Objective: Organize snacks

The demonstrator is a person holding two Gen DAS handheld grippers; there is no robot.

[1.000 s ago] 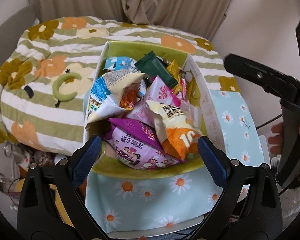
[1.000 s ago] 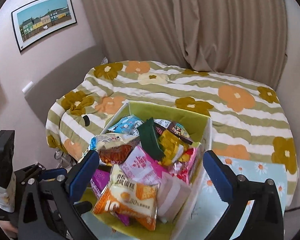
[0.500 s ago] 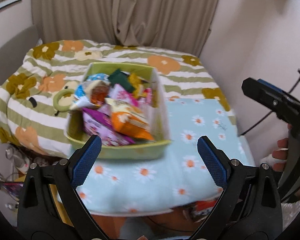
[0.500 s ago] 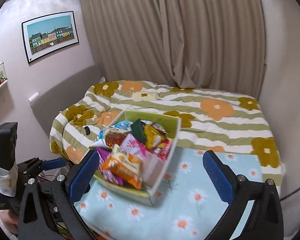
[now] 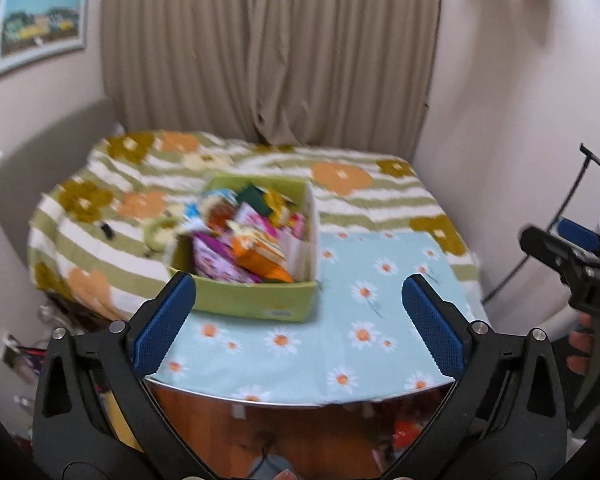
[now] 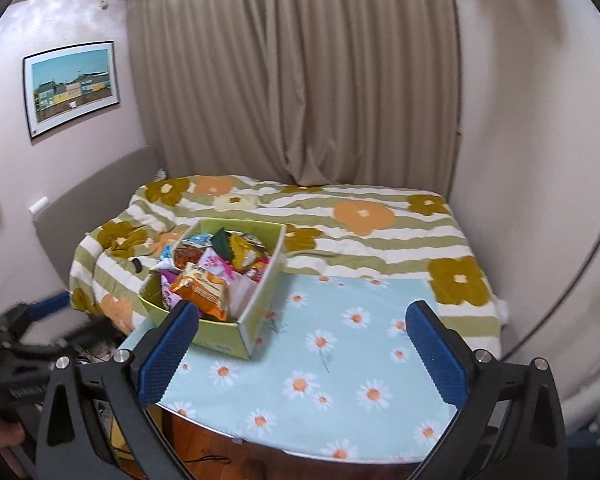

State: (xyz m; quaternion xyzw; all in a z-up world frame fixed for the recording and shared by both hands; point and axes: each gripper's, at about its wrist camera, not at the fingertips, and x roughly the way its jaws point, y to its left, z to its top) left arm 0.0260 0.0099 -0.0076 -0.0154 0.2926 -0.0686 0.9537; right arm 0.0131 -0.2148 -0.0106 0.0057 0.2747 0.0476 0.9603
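Note:
A green box (image 5: 256, 300) full of snack packets (image 5: 252, 236) stands at the far left of the table with the light blue daisy cloth (image 5: 340, 332). It also shows in the right wrist view (image 6: 260, 312), an orange packet (image 6: 200, 288) on top. My left gripper (image 5: 298, 320) is open and empty, held back from the table's near edge. My right gripper (image 6: 304, 348) is open and empty, also back from the near edge. The right gripper shows at the right edge of the left wrist view (image 5: 572, 264); the left one is blurred at the left of the right wrist view (image 6: 24, 328).
A bed with a green-striped flowered cover (image 6: 360, 216) lies behind the table, beige curtains (image 6: 292, 80) beyond. A wall (image 6: 540, 160) stands close on the right. Clutter sits on the floor at the left (image 5: 24, 356). The table's wooden front (image 5: 280, 432) shows below.
Both grippers have pulled back and up from the box. It filled the views a second ago and now sits small at the far left of the table. Jaws stay open.

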